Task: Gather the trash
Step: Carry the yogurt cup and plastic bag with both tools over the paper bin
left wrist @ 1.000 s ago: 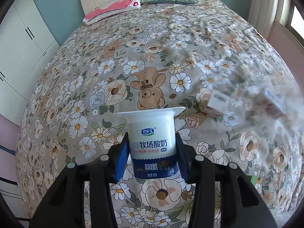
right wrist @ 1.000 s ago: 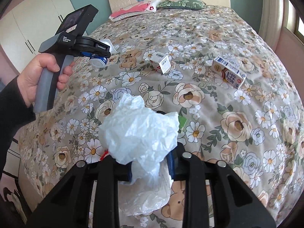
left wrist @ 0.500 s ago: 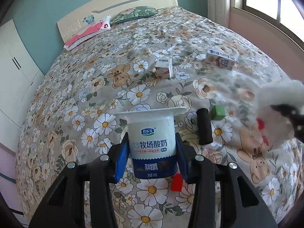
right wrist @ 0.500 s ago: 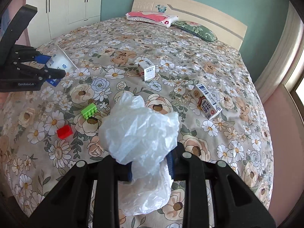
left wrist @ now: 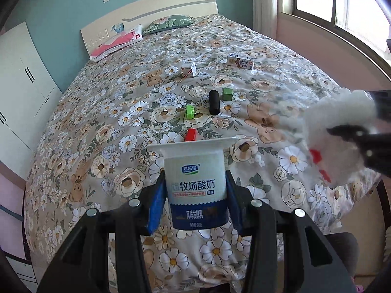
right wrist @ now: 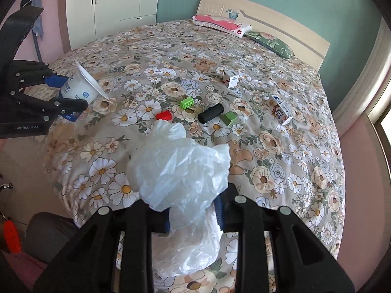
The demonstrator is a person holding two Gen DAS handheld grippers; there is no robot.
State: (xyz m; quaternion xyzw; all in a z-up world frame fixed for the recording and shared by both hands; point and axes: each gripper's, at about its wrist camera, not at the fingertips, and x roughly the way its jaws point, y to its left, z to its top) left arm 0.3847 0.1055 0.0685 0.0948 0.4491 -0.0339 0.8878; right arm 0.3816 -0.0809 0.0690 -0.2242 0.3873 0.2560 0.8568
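So both hands are full: the left gripper (left wrist: 195, 195) is clamped on a white-and-blue yogurt cup (left wrist: 196, 183), held upright with its wide rim on top, up off the bed (left wrist: 97, 122) over the foot edge. The right gripper (right wrist: 193, 210) is squeezing a crumpled clear plastic bag (right wrist: 180, 171), also held in the air above the foot of the bed, and you can see it off to the right in the left wrist view. Left on the floral bedspread around the middle: a small white carton (right wrist: 231, 78) toward the headboard, a milk carton (right wrist: 279, 109) lying flat nearer the window-side edge, and closer to the foot a red block (right wrist: 164, 115), a bright green brick (right wrist: 187, 103), a black cylinder (right wrist: 210, 113) and a dark green cube (right wrist: 229, 118), the last two just beside each other. Two pillows (right wrist: 221, 25) sit at the head edge.
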